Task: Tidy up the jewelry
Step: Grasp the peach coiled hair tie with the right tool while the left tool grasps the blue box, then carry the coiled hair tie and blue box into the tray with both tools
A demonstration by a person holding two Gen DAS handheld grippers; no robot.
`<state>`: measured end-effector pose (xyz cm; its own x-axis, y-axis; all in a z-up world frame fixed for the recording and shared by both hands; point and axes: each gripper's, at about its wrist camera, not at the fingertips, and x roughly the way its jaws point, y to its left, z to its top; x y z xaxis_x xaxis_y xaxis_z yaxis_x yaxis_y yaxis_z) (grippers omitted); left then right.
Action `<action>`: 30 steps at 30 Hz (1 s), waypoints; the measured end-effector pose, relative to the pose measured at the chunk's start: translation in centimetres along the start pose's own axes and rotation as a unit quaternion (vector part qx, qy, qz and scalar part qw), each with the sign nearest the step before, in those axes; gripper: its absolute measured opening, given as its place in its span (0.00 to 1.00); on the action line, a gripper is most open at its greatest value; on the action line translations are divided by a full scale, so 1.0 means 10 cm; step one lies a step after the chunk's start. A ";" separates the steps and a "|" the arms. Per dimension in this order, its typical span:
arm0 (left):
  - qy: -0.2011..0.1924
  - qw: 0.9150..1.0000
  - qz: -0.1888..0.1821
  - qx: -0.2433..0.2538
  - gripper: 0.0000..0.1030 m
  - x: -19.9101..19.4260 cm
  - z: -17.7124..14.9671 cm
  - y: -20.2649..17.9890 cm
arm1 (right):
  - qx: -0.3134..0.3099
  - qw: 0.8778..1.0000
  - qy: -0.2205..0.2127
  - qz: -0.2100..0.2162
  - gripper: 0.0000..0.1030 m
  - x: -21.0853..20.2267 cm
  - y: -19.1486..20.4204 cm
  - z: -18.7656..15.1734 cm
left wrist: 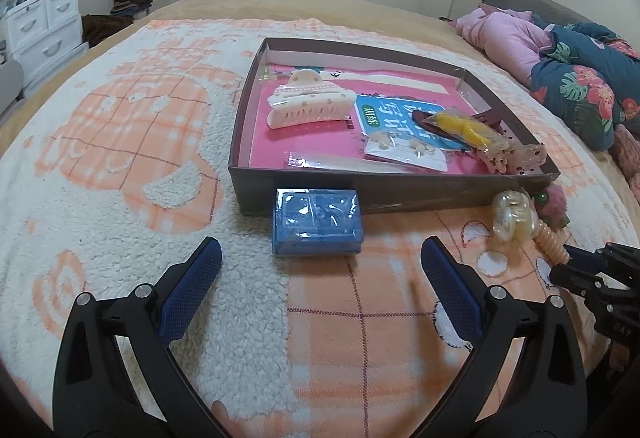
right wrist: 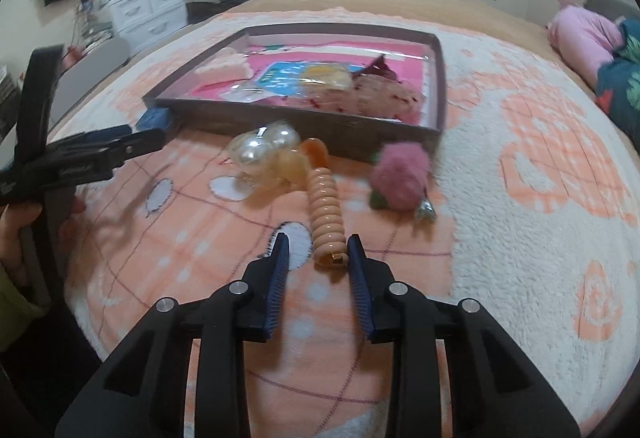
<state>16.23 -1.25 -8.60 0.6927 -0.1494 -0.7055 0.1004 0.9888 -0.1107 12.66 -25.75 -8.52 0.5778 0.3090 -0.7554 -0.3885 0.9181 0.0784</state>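
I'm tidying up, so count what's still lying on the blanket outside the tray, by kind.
Blue box: 1
Pearly hair clip: 1
Peach spiral hair tie: 1
Pink pompom: 1
Total: 4

The tray (left wrist: 256,141) sits on the blanket (left wrist: 120,165) on the bed. Inside the tray, the big hair claw (left wrist: 308,103) lies at the left. The card of earrings (left wrist: 404,153) lies near the tray's front wall. The spotted hair clip (left wrist: 516,157) lies in the tray's front right corner. The small box (left wrist: 318,222) lies just in front of the tray, touching its front wall. The pearly hair clip (left wrist: 512,213), the spiral hair tie (right wrist: 326,209) and the fluffy ball (right wrist: 400,173) lie in front of the tray, near its right corner. The fluffy ball is furthest right.
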 end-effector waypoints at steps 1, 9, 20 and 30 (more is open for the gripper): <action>0.000 1.000 0.002 -0.001 0.89 0.01 0.00 0.00 | 0.001 1.000 0.000 0.000 0.28 0.01 0.00 0.01; 0.002 1.000 -0.002 -0.006 0.89 0.10 0.04 -0.01 | 0.001 1.000 0.004 -0.004 0.16 0.15 0.00 0.10; 0.015 1.000 0.006 -0.011 0.41 0.17 0.08 -0.01 | 0.024 0.999 -0.011 0.027 0.16 0.04 0.02 0.08; 0.007 0.999 -0.044 0.022 0.35 -0.02 0.02 -0.23 | 0.056 0.995 -0.054 0.063 0.16 -0.23 -0.01 0.11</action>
<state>15.97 -3.46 -8.08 0.6693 -0.2352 -0.7048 0.1919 0.9711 -0.1418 12.12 -26.30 -6.10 0.6051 0.4426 -0.6618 -0.3839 0.8904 0.2445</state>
